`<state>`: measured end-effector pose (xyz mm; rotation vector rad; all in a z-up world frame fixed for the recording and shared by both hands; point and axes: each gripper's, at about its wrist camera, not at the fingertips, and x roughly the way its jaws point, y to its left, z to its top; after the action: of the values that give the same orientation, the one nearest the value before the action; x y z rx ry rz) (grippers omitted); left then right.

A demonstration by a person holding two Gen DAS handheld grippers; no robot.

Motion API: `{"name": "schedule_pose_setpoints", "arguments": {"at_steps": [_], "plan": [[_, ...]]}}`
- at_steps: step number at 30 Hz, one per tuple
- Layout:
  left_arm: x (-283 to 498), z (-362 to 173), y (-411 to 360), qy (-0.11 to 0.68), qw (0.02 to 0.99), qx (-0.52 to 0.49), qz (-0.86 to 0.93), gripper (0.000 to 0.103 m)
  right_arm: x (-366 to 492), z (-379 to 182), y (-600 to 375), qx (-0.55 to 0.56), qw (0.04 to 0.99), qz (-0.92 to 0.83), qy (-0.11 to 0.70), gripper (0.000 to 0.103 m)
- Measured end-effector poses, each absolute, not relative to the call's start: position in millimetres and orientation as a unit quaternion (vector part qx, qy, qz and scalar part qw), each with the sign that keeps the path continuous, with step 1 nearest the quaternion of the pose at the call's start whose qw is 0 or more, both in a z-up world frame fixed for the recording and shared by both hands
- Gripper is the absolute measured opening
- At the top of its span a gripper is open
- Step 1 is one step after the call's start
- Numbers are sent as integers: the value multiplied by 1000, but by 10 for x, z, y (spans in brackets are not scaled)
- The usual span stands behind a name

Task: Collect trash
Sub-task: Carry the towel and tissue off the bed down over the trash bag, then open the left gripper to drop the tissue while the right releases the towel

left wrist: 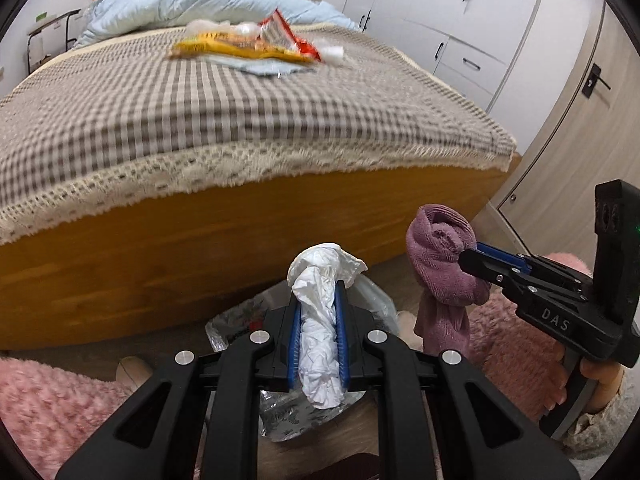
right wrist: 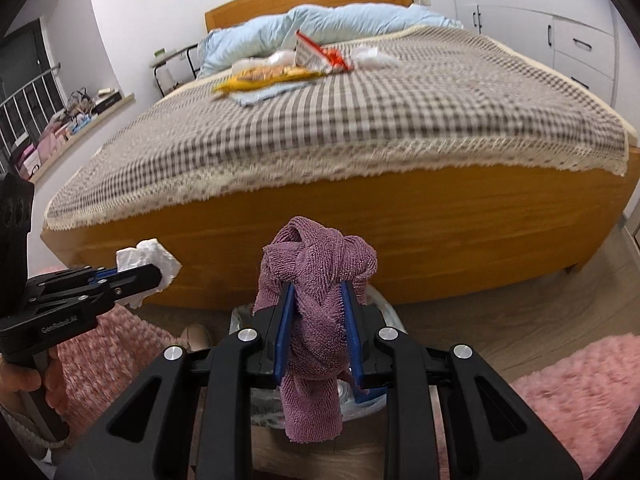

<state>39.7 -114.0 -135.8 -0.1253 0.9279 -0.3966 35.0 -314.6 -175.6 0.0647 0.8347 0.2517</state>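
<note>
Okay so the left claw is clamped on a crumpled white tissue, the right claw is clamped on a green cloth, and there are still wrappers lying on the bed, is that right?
Not quite: the cloth in the right claw is purple, not green, as the right wrist view shows. The rest holds: the left claw is clamped on the crumpled white tissue, and wrappers still lie on the bed.

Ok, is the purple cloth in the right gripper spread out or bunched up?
Bunched up. The purple cloth is twisted into a knot-like wad above the right gripper, whose blue pads clamp it, with one end hanging below.
</note>
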Motion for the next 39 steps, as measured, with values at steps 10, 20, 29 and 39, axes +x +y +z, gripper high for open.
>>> {"name": "schedule_pose_setpoints", "arguments": {"at_steps": [10, 20, 29, 39], "plan": [[574, -1858, -1212, 483, 858, -54, -165, 12, 445, -2146, -3031, 7, 886, 120, 448, 24], [600, -2042, -1159, 506, 846, -66, -154, 12, 521, -2342, -3018, -2, 872, 112, 476, 24], [659, -2273, -1097, 538, 826, -84, -143, 12, 592, -2478, -3078, 0, 862, 92, 499, 24], [841, -2672, -1272, 585, 797, -87, -119, 12, 863, -2739, -2906, 3, 845, 78, 530, 24]]}}
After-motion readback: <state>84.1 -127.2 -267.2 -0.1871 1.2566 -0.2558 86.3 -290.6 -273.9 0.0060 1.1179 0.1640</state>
